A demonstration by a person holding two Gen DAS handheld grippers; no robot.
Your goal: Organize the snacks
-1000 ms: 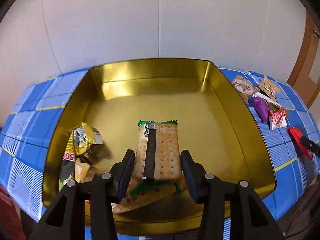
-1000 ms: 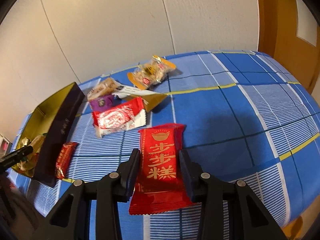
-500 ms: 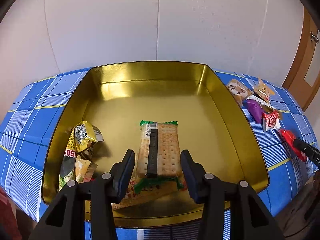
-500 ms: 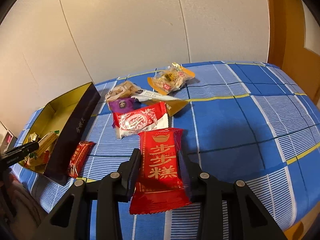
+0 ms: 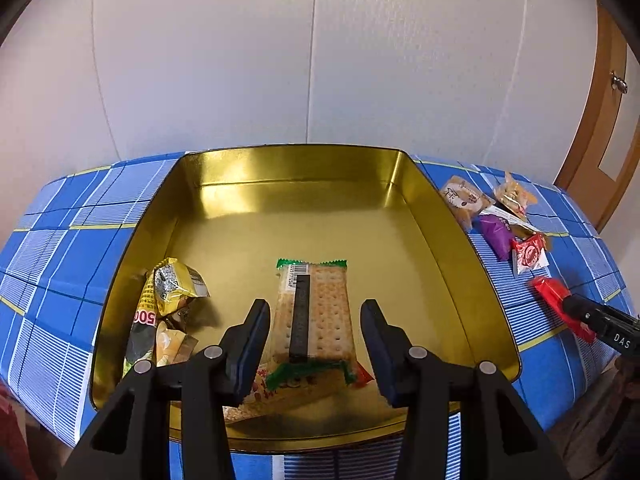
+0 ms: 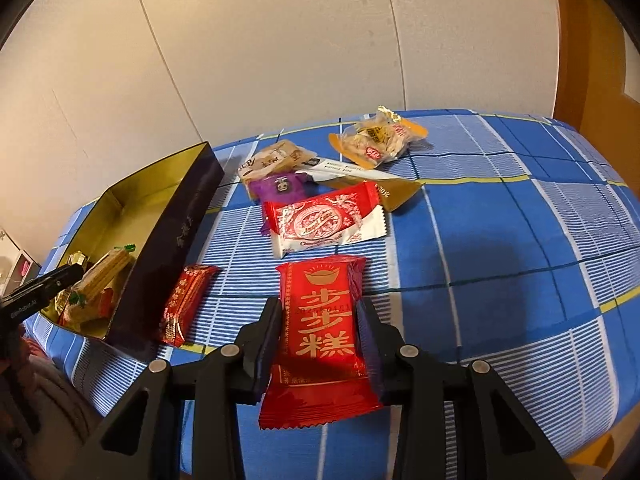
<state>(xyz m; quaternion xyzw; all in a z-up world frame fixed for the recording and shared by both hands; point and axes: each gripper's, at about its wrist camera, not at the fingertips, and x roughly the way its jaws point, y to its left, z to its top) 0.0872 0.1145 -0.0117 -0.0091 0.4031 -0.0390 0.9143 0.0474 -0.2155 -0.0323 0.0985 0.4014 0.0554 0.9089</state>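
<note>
A gold tin (image 5: pixel 288 168) stands on the blue checked tablecloth (image 6: pixel 500 208). Inside it a cracker packet (image 5: pixel 320 300) with green ends lies on top of other packets. My left gripper (image 5: pixel 314 320) hovers over that packet, open, with a narrow gap on each side. My right gripper (image 6: pixel 318 312) is shut on a red packet (image 6: pixel 320 340) with gold characters and holds it just above the cloth, to the right of the tin's dark outer wall (image 6: pixel 176 232). The left wrist view shows the same red packet (image 5: pixel 554 294) at far right.
A yellow foil packet (image 5: pixel 168 292) lies at the tin's left side. Loose on the cloth are a small red packet (image 6: pixel 184 304) against the tin, a red-and-white packet (image 6: pixel 324 220), a purple one (image 6: pixel 280 186) and an orange-ended clear one (image 6: pixel 376 140). A wooden door (image 5: pixel 600 128) stands at right.
My right gripper has carried the red packet leftward, nearer the tin. The left gripper has tipped up slightly; the cracker packet stays lying in the tin.
</note>
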